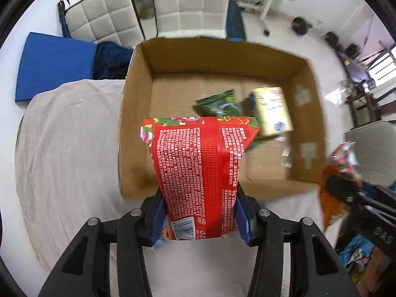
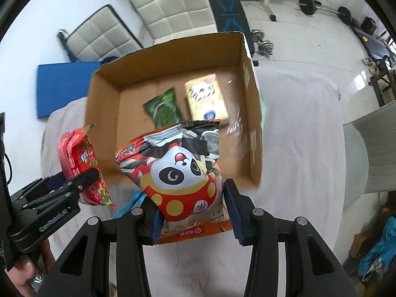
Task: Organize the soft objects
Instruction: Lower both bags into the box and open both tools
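Left gripper [image 1: 201, 219] clamped on red pack [image 1: 200, 168], right gripper [image 2: 191, 212] pinching panda bag [image 2: 180, 173] — both held up at the near edge of box [image 2: 104, 133]. Further in, green pouch [image 2: 164, 111] beside yellow pack [image 2: 206, 99] on box floor.

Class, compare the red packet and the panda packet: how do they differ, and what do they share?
The red packet shows dense white print and a barcode; the panda packet shows a cartoon panda. The red packet is in the left gripper, the panda packet in the right gripper. Both are soft packets, clamped and held near the open cardboard box.
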`<move>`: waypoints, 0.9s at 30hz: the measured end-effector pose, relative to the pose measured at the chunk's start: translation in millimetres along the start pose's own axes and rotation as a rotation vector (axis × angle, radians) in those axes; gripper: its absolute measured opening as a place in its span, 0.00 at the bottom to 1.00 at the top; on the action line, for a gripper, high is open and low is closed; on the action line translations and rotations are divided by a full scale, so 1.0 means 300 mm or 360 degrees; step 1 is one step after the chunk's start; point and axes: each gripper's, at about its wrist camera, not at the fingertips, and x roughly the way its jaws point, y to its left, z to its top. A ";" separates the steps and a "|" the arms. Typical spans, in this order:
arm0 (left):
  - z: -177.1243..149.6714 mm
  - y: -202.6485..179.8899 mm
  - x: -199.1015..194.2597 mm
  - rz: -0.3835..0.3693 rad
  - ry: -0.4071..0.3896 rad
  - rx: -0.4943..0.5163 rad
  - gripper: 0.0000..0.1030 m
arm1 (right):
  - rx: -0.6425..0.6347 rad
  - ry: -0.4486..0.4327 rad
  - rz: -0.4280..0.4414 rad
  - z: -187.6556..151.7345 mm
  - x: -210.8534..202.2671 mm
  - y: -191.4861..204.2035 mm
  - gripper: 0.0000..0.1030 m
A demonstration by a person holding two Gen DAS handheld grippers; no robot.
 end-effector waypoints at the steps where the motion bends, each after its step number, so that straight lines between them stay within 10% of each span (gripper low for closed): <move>1: 0.032 0.008 0.052 0.0047 0.0039 0.0001 0.44 | -0.0011 0.0022 -0.0041 0.032 0.041 0.013 0.45; 9: 0.207 0.025 0.381 0.0067 0.0356 -0.0047 0.44 | -0.0024 0.0214 -0.0290 0.142 0.330 0.043 0.45; 27: 0.375 0.013 0.522 0.0096 0.0379 0.0015 0.44 | 0.0063 0.0446 -0.0335 0.227 0.559 0.017 0.45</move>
